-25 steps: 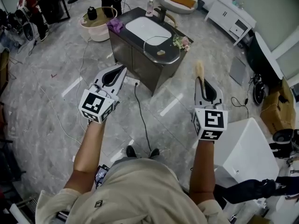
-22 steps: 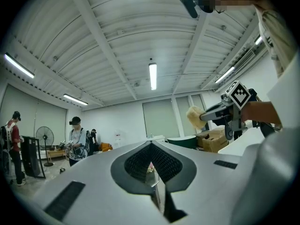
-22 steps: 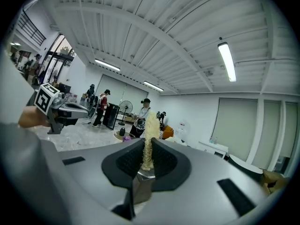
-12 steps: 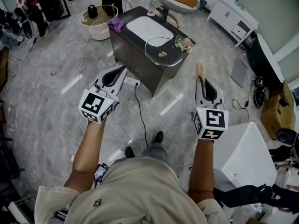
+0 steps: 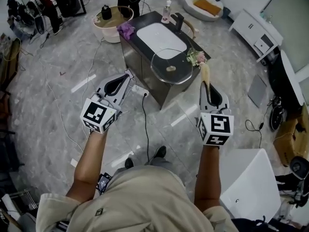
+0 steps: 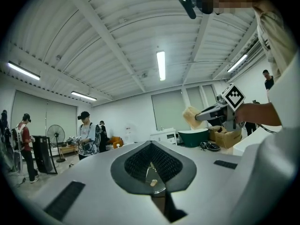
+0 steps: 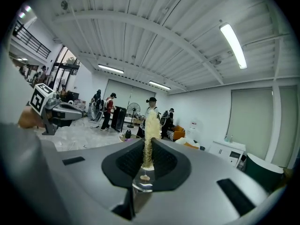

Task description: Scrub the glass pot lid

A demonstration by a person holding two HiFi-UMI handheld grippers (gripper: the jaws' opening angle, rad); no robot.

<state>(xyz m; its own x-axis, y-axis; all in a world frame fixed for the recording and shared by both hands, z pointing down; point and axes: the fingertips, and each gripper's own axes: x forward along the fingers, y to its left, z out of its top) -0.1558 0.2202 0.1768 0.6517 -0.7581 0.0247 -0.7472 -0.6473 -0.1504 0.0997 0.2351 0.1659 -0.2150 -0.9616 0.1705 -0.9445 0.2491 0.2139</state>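
Observation:
The glass pot lid (image 5: 171, 66), clear with a small tan knob, lies flat on the near end of the dark sink cabinet's counter (image 5: 145, 23) in the head view. My right gripper (image 5: 206, 83) is shut on a yellowish sponge (image 5: 205, 72) that sticks out of its tips, just right of the lid and nearer to me. In the right gripper view the sponge (image 7: 151, 125) stands upright between the jaws of the right gripper (image 7: 149, 146). My left gripper (image 5: 126, 75) is shut with nothing in it, held left of the cabinet. In the left gripper view the left gripper (image 6: 151, 146) shows no gap.
A white basin (image 5: 161, 34) is set in the counter, with a dark faucet (image 5: 178, 19), a bottle (image 5: 167, 8), a purple cloth (image 5: 126, 30) and small flowers (image 5: 197, 58) around it. A beige tub (image 5: 111, 18) stands behind. A black cable (image 5: 145, 124) crosses the floor. A white box (image 5: 248, 187) sits at my right.
The person has stepped toward the cabinet, which now sits lower and closer in the head view. Both grippers keep their pose, and the sponge stays held.

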